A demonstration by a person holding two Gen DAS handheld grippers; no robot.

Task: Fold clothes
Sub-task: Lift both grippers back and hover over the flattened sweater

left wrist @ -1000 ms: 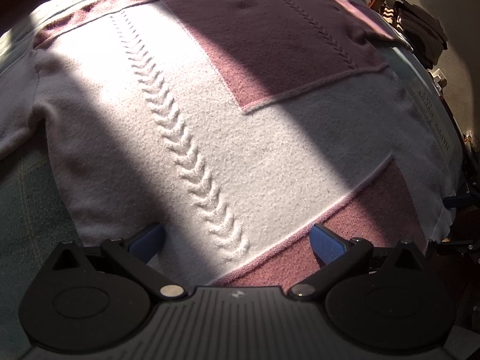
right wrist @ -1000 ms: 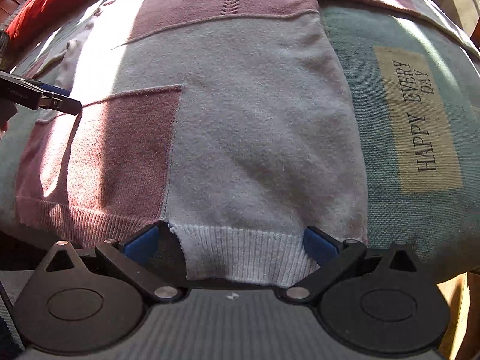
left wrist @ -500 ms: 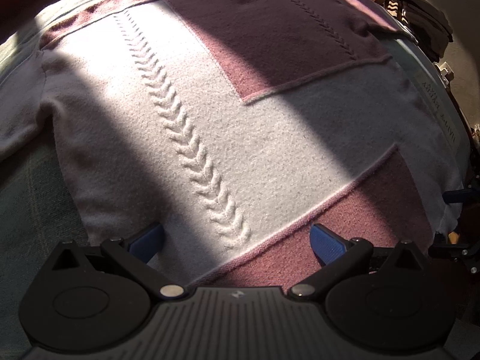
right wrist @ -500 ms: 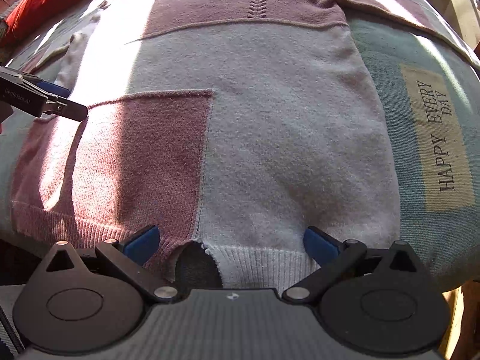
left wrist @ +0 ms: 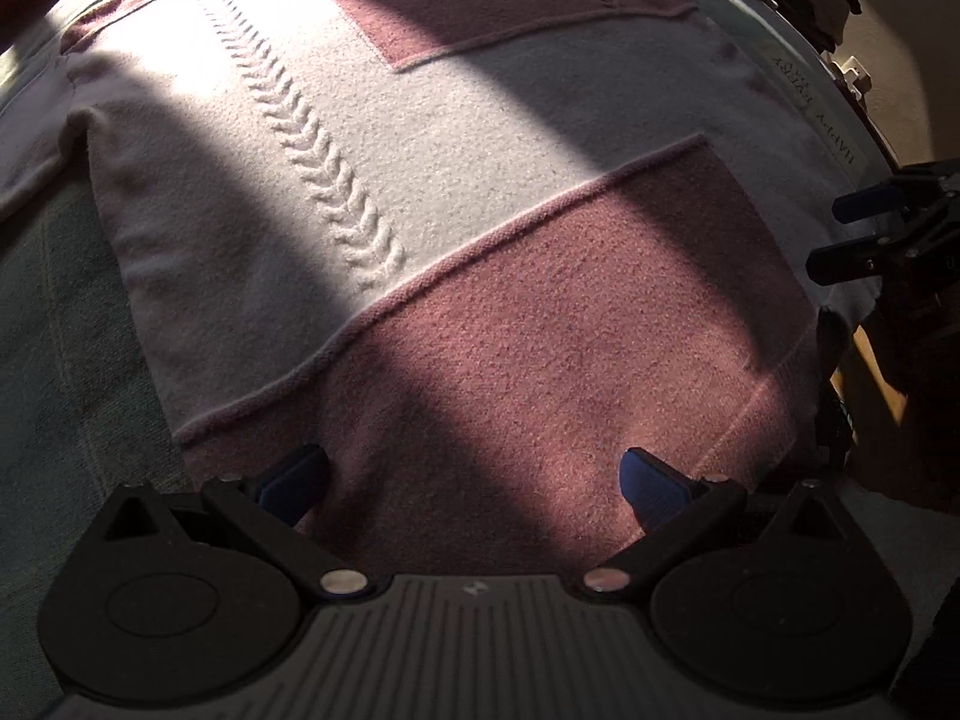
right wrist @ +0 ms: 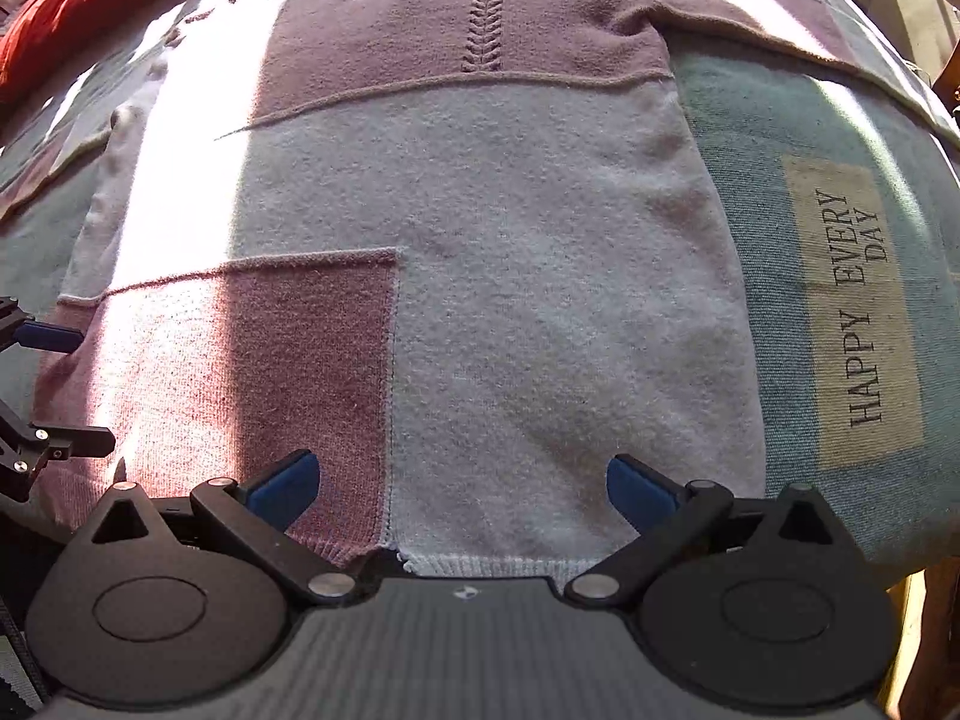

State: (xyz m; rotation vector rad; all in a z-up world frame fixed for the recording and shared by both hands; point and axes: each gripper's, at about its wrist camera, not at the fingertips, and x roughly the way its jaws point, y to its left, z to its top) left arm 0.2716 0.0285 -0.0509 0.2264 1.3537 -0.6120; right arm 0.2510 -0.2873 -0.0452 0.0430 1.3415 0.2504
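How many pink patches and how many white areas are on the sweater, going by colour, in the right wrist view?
Pink blocks on the sweater: 2, the chest panel and the hem patch
White body areas: 1
Total: 3

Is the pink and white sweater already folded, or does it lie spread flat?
Spread flat. The sweater lies open on the blanket, its hem and both side edges showing, with no layer doubled over.

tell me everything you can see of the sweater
The sweater is a soft knit in cream and dusty-pink blocks with raised seams, a leaf-stitch column down the chest and a ribbed hem. It lies flat and unfolded on a green blanket, sleeves out. Both tongs, left and right, are open over its hem end.
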